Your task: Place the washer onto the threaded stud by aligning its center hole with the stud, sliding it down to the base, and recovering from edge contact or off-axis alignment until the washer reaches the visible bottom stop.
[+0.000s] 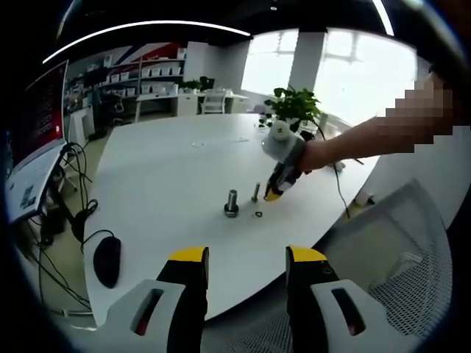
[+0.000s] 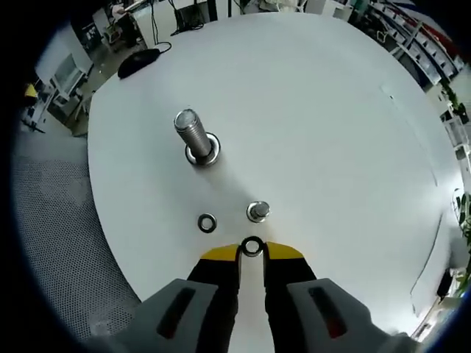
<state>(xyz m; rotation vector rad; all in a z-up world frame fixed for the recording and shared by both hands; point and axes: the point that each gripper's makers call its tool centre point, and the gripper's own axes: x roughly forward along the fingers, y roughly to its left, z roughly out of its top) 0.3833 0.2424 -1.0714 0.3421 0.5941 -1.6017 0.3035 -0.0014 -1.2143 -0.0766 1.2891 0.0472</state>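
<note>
A large threaded stud (image 2: pixel 189 131) stands upright on its round base on the white table (image 2: pixel 316 110); it also appears as the large stud (image 1: pixel 231 202). A smaller stud (image 2: pixel 257 212) stands just ahead of my right gripper (image 2: pixel 252 252), whose yellow tips pinch a small washer (image 2: pixel 252 246) level over the table. A second washer (image 2: pixel 207 223) lies flat to the left, seen too as the loose washer (image 1: pixel 258 214). A hand holds the right gripper (image 1: pixel 274 194) beside the smaller stud (image 1: pixel 255 193). My left gripper (image 1: pixel 246 257) hangs open at the table's near edge, holding nothing.
A black mouse (image 1: pixel 107 259) with its cable lies near the left edge, also seen as the mouse (image 2: pixel 138 62). A monitor (image 1: pixel 37 140) stands at the far left, a potted plant (image 1: pixel 296 104) at the back. A mesh chair (image 1: pixel 401 250) is beside the table.
</note>
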